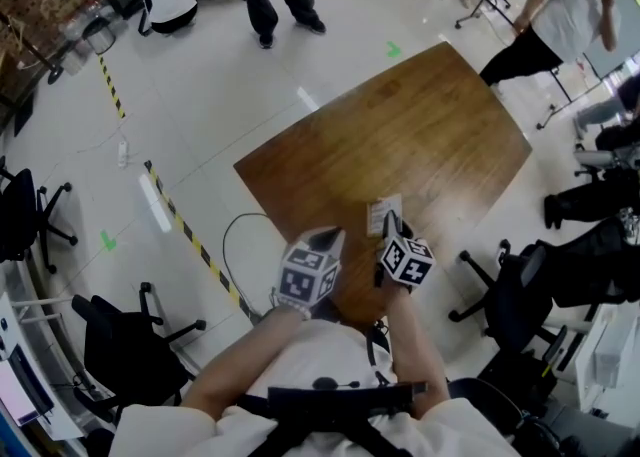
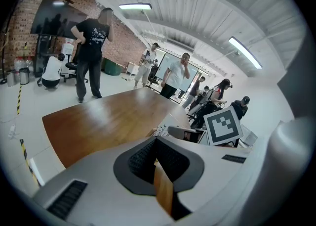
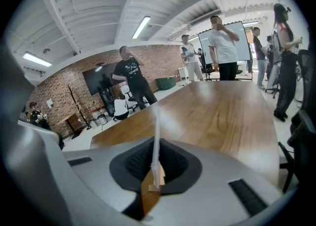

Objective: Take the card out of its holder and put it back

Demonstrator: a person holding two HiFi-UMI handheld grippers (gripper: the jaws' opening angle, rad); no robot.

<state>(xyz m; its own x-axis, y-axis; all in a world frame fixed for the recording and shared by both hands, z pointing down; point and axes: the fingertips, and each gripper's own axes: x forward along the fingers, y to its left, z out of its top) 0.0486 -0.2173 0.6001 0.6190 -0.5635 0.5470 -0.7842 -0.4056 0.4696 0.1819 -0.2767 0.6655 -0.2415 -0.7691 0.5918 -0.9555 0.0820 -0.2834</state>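
A thin white card point(image 3: 156, 136) stands edge-on between my right gripper's point(image 3: 155, 159) pads, which are shut on it. In the head view the card point(image 1: 383, 213) is a pale rectangle just above the brown wooden table point(image 1: 400, 125), at the tip of my right gripper point(image 1: 390, 225). Whether a holder is around it I cannot tell. My left gripper point(image 1: 328, 239) hovers close to the left of it, over the table's near edge. Its pads point(image 2: 143, 158) meet with nothing between them. From the left gripper view the printed card point(image 2: 161, 131) and the right gripper's marker cube point(image 2: 223, 125) show to the right.
Black office chairs point(image 1: 130, 340) point(image 1: 510, 295) stand on either side of me. Yellow-black tape point(image 1: 190, 235) and a cable point(image 1: 235, 235) lie on the floor left of the table. Several people point(image 1: 560, 20) stand or sit beyond the far edge.
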